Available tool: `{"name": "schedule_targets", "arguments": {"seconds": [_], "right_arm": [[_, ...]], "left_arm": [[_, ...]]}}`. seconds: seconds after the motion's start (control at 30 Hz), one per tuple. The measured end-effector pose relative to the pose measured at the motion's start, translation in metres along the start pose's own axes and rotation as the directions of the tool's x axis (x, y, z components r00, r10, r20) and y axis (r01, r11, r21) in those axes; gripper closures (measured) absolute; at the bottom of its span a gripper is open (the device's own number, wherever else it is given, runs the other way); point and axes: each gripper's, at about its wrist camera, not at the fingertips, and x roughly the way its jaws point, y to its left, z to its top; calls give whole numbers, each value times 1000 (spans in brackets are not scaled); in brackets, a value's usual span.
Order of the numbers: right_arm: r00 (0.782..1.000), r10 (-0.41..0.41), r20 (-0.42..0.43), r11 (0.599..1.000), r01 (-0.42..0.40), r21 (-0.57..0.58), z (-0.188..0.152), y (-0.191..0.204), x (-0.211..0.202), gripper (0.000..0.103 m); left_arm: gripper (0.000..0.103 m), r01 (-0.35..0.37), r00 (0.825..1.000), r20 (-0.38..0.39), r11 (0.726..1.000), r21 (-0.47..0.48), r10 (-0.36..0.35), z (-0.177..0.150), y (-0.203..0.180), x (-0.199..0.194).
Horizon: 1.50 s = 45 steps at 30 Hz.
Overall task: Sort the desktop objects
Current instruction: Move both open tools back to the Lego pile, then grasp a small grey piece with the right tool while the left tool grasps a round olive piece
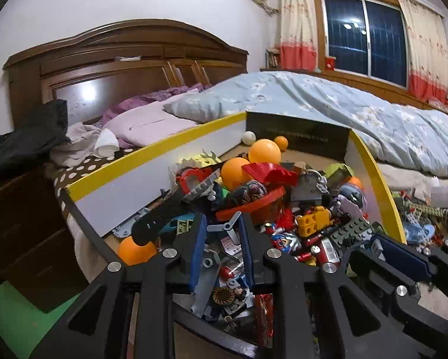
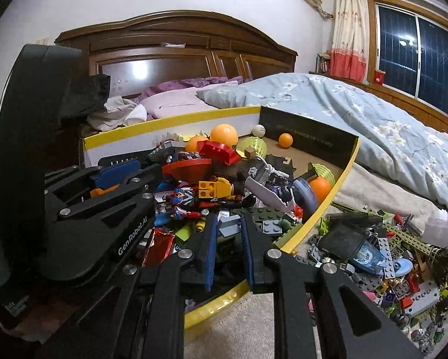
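A yellow-rimmed cardboard box [image 1: 152, 152] holds a heap of toys: orange balls [image 1: 264, 151], a red bowl [image 1: 253, 203], a yellow brick figure [image 1: 312, 221], a black toy knife [image 1: 161, 218]. The box also shows in the right wrist view [image 2: 322, 206]. My left gripper [image 1: 223, 239] is open and empty over the near part of the heap. My right gripper [image 2: 228, 239] is open and empty over the box's front right rim, above grey bricks [image 2: 271, 224]. The left gripper also shows at the left of the right wrist view [image 2: 116, 176].
A loose pile of bricks [image 2: 388, 251] lies on the beige blanket right of the box. A bed with a blue duvet [image 1: 343, 110], a pink pillow [image 1: 146, 125] and a wooden headboard stands behind. Dark clothes [image 1: 29, 131] lie at the left.
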Motion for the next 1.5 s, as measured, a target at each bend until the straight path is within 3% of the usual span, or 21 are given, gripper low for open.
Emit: {"name": "schedule_targets", "arguments": {"seconds": [0.07,0.1,0.23,0.3,0.37,0.43,0.5,0.57,0.6,0.67,0.77,0.83,0.93,1.03,1.1,1.2,1.27,1.33,1.43,1.47,1.5], "right_arm": [[1000,-7,8,1000,7,10,0,0,-2,81],[1000,-9,12,1000,9,15,1,-2,-2,74],[996,-78,51,995,75,63,1,-11,-8,33],[995,-81,65,994,76,80,2,-15,-11,29],[989,-113,93,992,107,69,3,-15,-20,27],[980,-148,131,988,140,68,3,-18,-34,26],[974,-170,153,982,154,108,0,-31,-54,26],[962,-193,191,974,163,160,-9,-50,-79,26],[954,-218,206,966,180,187,-18,-63,-94,25],[938,-282,201,948,241,207,-36,-88,-116,25],[894,-420,158,901,389,192,-70,-131,-141,25],[872,-480,94,863,451,226,-89,-157,-146,26],[893,-448,-24,831,427,356,-114,-192,-147,28],[895,-444,-48,840,434,326,-128,-191,-149,29],[882,-464,-76,840,466,279,-136,-187,-146,29],[880,-454,-142,838,476,267,-146,-185,-138,30],[870,-443,-215,839,487,241,-150,-189,-128,33],[878,-386,-282,842,460,282,-155,-201,-117,52],[890,-342,-300,829,436,351,-156,-218,-109,57],[892,-335,-303,833,431,347,-153,-220,-106,57],[892,-336,-303,837,430,338,-152,-220,-103,57]], "left_arm": [[69,-22,1000,8,1000,-16,22,1,3,-2],[64,-30,999,15,999,-24,30,3,5,-3],[54,-19,999,47,997,-73,23,6,17,-9],[43,57,996,79,991,-118,-48,7,25,-16],[42,92,988,138,988,-120,-75,8,25,-28],[41,112,964,250,990,-88,-87,8,18,-50],[37,166,923,355,986,-17,-149,5,7,-73],[37,259,857,433,960,108,-280,-5,-14,-101],[37,295,834,437,942,161,-336,-10,-24,-109],[37,378,800,393,890,256,-453,-24,-48,-121],[37,485,774,266,808,336,-575,-47,-88,-123],[36,498,773,195,768,402,-604,-60,-115,-120],[37,500,783,109,723,476,-613,-78,-154,-113],[37,558,776,-4,683,472,-631,-85,-183,-99],[37,586,777,-70,678,443,-626,-85,-197,-86],[37,619,776,-154,693,370,-612,-86,-210,-66],[37,639,764,-207,673,373,-611,-85,-222,-60],[39,657,749,-246,639,401,-616,-87,-234,-56],[58,613,788,-291,652,447,-542,-93,-250,-49],[67,606,795,-317,660,444,-517,-95,-253,-43],[68,608,794,-333,665,435,-508,-95,-254,-38]]}}
